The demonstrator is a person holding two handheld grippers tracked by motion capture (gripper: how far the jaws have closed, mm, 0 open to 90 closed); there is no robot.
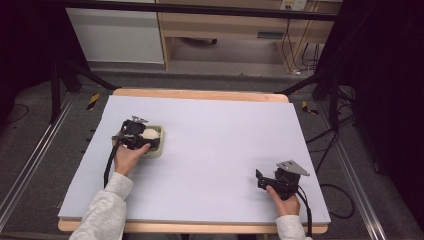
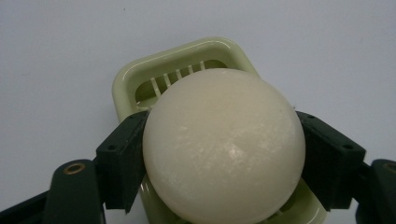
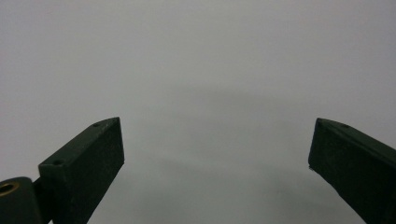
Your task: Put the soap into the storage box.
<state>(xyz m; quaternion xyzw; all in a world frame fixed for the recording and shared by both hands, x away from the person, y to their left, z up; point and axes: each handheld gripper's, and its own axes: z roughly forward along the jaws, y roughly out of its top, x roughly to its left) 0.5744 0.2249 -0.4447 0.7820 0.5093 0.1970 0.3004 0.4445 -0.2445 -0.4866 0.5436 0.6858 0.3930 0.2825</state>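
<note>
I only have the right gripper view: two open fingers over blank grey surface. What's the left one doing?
Observer: The left gripper is shut on a cream soap bar.
Operator: In the air or over something?
Observer: Over a pale green soap dish with a slotted bottom; whether the bar touches it, I cannot tell.
Operator: Where is that relative to me?
Observer: In the high view the dish sits at the left of the table; the right gripper is near the front right corner, well apart.

Left gripper fingers clamped, right gripper fingers spread
</note>
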